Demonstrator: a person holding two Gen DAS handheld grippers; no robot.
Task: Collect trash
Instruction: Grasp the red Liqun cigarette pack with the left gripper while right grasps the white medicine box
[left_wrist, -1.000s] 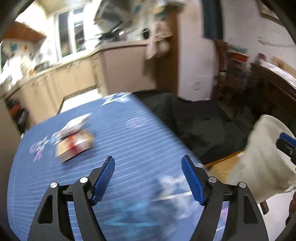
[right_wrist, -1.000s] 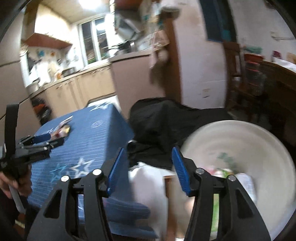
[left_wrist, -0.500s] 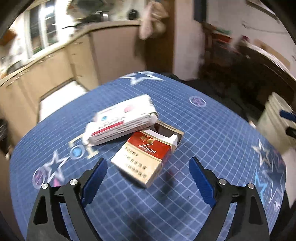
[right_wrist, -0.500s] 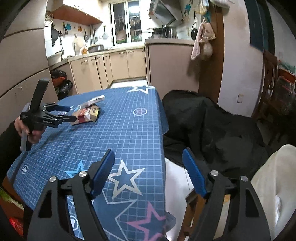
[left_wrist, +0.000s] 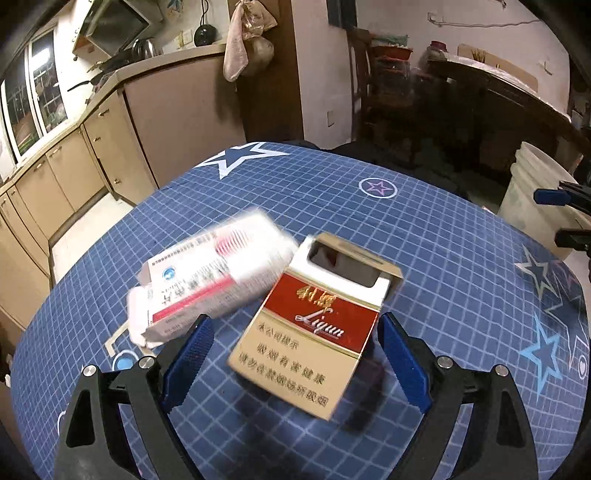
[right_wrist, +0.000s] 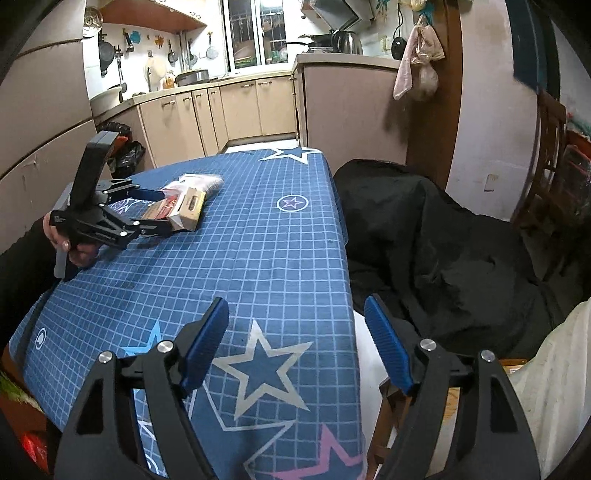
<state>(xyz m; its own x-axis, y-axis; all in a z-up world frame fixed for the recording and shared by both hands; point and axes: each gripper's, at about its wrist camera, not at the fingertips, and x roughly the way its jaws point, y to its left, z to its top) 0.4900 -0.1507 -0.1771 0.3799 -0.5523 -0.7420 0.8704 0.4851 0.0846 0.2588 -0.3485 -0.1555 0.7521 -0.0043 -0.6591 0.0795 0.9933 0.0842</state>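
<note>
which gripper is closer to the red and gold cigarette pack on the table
Left. The left gripper is open with its fingers straddling the cigarette pack; the right gripper hangs open over the table's near edge, far away.

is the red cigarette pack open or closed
Open. In the left wrist view the cigarette pack has its flip lid swung back, exposing the white inner frame and its dark mouth. Whether cigarettes remain inside cannot be told.
</note>
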